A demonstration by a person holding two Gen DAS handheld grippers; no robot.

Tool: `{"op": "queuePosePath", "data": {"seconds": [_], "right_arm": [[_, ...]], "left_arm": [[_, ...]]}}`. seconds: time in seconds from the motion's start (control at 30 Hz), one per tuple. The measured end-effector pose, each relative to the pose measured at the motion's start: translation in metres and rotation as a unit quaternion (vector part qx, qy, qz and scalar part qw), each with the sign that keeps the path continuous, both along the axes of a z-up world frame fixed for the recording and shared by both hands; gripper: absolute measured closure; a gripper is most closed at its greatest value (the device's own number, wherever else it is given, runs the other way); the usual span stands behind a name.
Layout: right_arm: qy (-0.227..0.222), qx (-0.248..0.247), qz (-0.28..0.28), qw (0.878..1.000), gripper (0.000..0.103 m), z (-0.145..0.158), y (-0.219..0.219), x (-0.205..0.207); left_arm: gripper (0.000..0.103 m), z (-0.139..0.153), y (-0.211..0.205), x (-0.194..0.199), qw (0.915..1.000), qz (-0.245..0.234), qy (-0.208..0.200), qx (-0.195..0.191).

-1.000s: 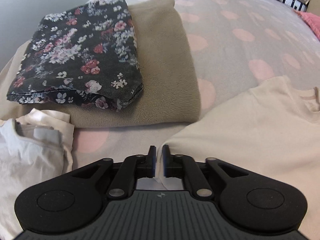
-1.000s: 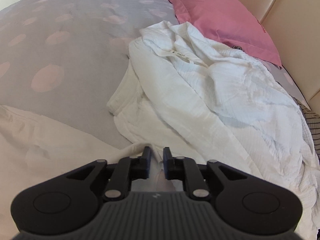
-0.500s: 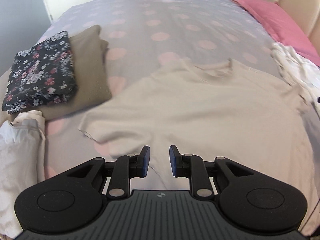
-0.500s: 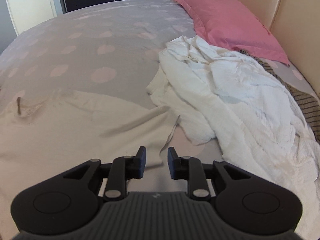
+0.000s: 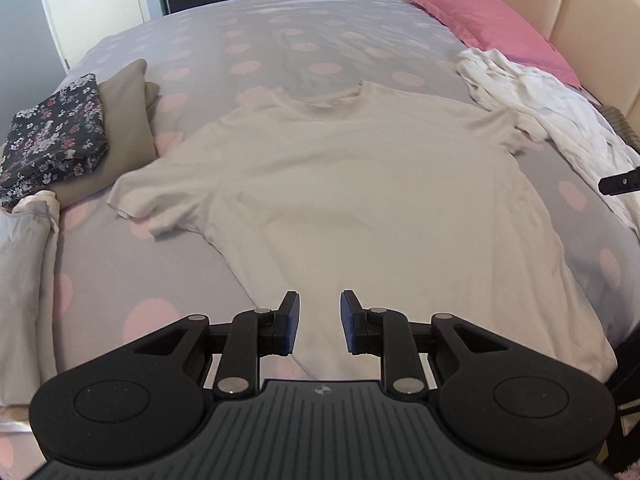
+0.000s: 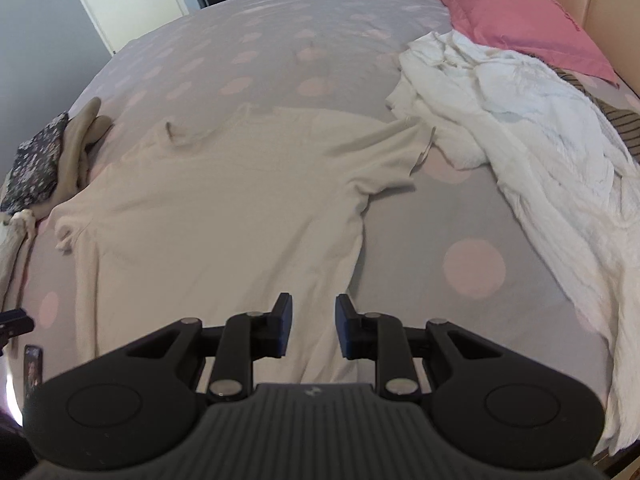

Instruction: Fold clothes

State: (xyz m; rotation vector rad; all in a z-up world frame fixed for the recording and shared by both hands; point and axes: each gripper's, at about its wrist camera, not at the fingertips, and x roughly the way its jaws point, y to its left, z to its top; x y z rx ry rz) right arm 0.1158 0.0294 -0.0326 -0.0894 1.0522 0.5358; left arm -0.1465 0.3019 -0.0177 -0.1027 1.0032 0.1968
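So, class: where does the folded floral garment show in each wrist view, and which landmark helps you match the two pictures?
Left wrist view: the floral garment lies at the left edge, on a tan folded piece.
Right wrist view: it sits at the far left edge, smaller.
Shared landmark: the pink pillow, upper right in both.

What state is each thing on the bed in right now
Cream T-shirt: spread flat, unfolded.
White garment: crumpled heap.
Floral garment: folded, on the folded tan one.
Left tongs: open, empty.
Right tongs: open, empty.
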Motion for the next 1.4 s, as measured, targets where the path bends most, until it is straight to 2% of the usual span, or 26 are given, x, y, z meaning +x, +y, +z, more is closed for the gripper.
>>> {"op": "queuePosePath", "data": {"seconds": [0.13,0.27,0.4,0.43,0.47,0.5,0.67,0.8,0.87,0.97,1.13,1.27,1.4], "right_arm": [[0.001,-0.045,0.002,0.999,0.074,-0.014,-0.014,-0.041],[0.056,-0.050,-0.024,0.997,0.074,-0.051,-0.035,-0.053],[0.084,-0.077,-0.039,0.993,0.074,-0.087,-0.048,-0.054],[0.123,-0.049,-0.076,0.988,0.073,-0.094,-0.050,-0.054],[0.171,-0.007,-0.125,0.977,0.071,-0.102,-0.052,-0.053],[0.192,0.005,-0.143,0.971,0.071,-0.108,-0.054,-0.053],[0.236,0.023,-0.156,0.959,0.071,-0.122,-0.055,-0.055],[0.236,0.006,-0.143,0.961,0.072,-0.125,-0.049,-0.057],[0.237,0.007,-0.140,0.961,0.086,-0.125,-0.048,-0.059],[0.232,0.010,-0.145,0.962,0.098,-0.124,-0.051,-0.060],[0.224,0.002,-0.156,0.962,0.101,-0.118,-0.056,-0.060],[0.214,-0.048,-0.147,0.965,0.101,-0.110,-0.056,-0.056],[0.200,-0.082,-0.126,0.968,0.101,-0.094,-0.058,-0.053]], "left_arm": [[0.077,-0.008,-0.024,-0.015,0.9999,0.005,0.010,-0.011],[0.075,-0.032,-0.043,-0.031,0.9977,0.033,0.038,-0.046],[0.075,-0.067,-0.064,-0.042,0.9940,0.066,0.083,-0.028],[0.075,-0.076,-0.066,-0.045,0.9923,0.076,0.094,-0.027],[0.075,-0.084,-0.068,-0.048,0.9902,0.087,0.106,-0.026],[0.075,-0.090,-0.068,-0.050,0.9885,0.093,0.116,-0.027],[0.077,-0.098,-0.062,-0.058,0.9868,0.097,0.123,-0.039],[0.086,-0.099,-0.058,-0.059,0.9872,0.091,0.124,-0.042],[0.089,-0.100,-0.058,-0.058,0.9878,0.084,0.127,-0.032],[0.096,-0.100,-0.058,-0.058,0.9882,0.076,0.132,-0.020],[0.101,-0.087,-0.053,-0.063,0.9895,0.059,0.131,-0.017],[0.102,-0.063,-0.035,-0.068,0.9887,0.028,0.146,-0.021],[0.102,-0.042,-0.011,-0.075,0.9848,0.016,0.173,-0.007]]}}
